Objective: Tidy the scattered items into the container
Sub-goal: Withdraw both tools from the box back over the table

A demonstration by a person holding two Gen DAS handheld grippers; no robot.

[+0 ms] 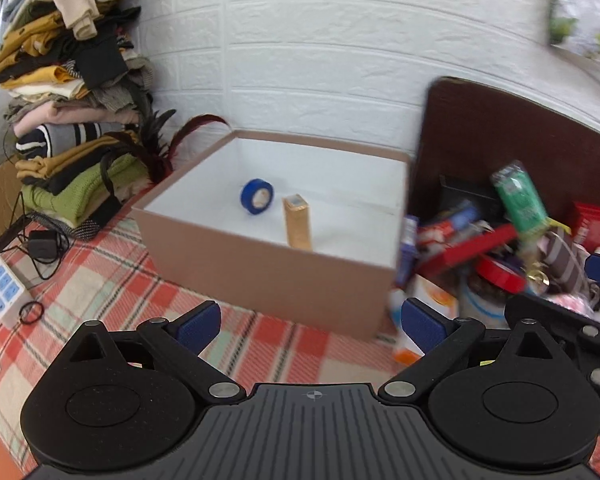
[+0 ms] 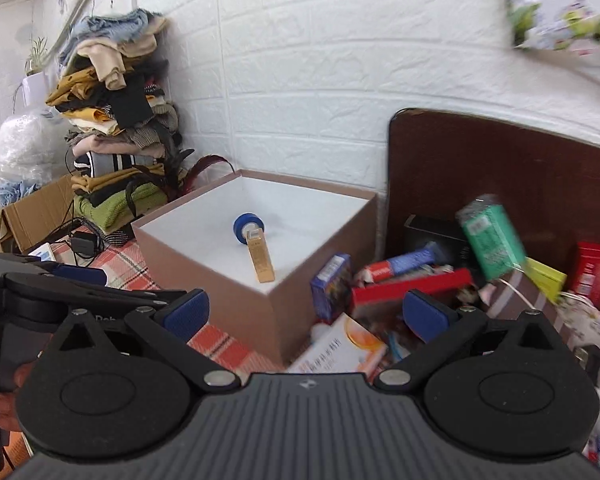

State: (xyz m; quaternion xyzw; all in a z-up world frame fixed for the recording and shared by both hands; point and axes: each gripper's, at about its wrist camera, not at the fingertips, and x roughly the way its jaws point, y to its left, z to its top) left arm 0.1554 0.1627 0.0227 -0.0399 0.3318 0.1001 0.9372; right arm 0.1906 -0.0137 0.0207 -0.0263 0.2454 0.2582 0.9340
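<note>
Beyond both gaping, empty tongs (image 1: 311, 322) (image 2: 306, 314), the box (image 1: 260, 276) holds blue tape (image 1: 256, 196).

My left camera sits just behind my left jaws, low over the plaid surface (image 1: 100, 280), and faces the white brick wall (image 1: 320, 40) at the far edge. The box (image 1: 260, 276) lies near, straight ahead, and I see down over its front wall. The clutter pile (image 1: 500, 248) fills the right side, the clothes stack (image 1: 68, 120) the far left corner.

My right camera rides behind my right jaws, set further right and a little higher. It faces the same wall (image 2: 320, 60), with the box (image 2: 236, 304) left of centre and the pile (image 2: 420, 280) close ahead. Both views share box, pile, stack (image 2: 120, 120) and wall. Each camera catches the other gripper at its edge.
</note>
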